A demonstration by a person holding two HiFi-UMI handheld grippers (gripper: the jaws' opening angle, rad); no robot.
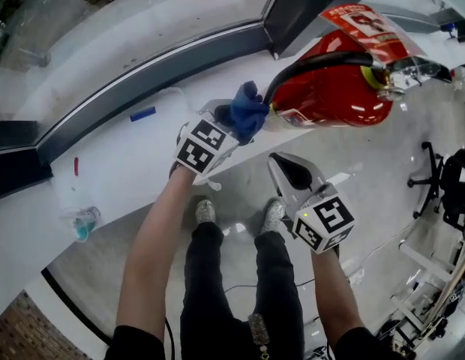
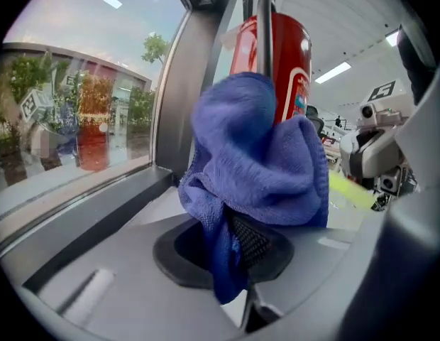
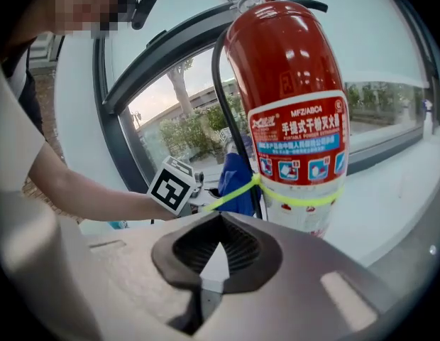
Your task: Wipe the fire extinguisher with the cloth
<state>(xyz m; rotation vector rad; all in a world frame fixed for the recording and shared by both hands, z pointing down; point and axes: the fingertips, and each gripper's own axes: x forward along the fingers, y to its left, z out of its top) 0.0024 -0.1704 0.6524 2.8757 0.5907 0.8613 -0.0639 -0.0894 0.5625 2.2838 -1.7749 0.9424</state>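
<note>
Head view looks down past the person's dark trousers [image 1: 217,291] to a glossy pale floor [image 1: 367,201], with an office chair [image 1: 431,175] off to the right. Nearest, the right gripper [image 1: 289,172] hangs over that floor just short of the white counter [image 1: 127,171], its jaws closed together with nothing between them. The counter curves along a dark-framed window [image 1: 105,21], and a small blue object [image 1: 142,114] lies on it. The left gripper [image 1: 226,120] reaches over the counter, its jaws narrow and clamped on a bunched blue cloth [image 1: 247,111]. The cloth sits at the lower part of the red fire extinguisher [image 1: 330,88], beside its black hose [image 1: 315,61]; whether it touches the cylinder cannot be told. The extinguisher stands upright on the counter by the window frame, a yellow-green band [image 3: 298,197] round its body.
</note>
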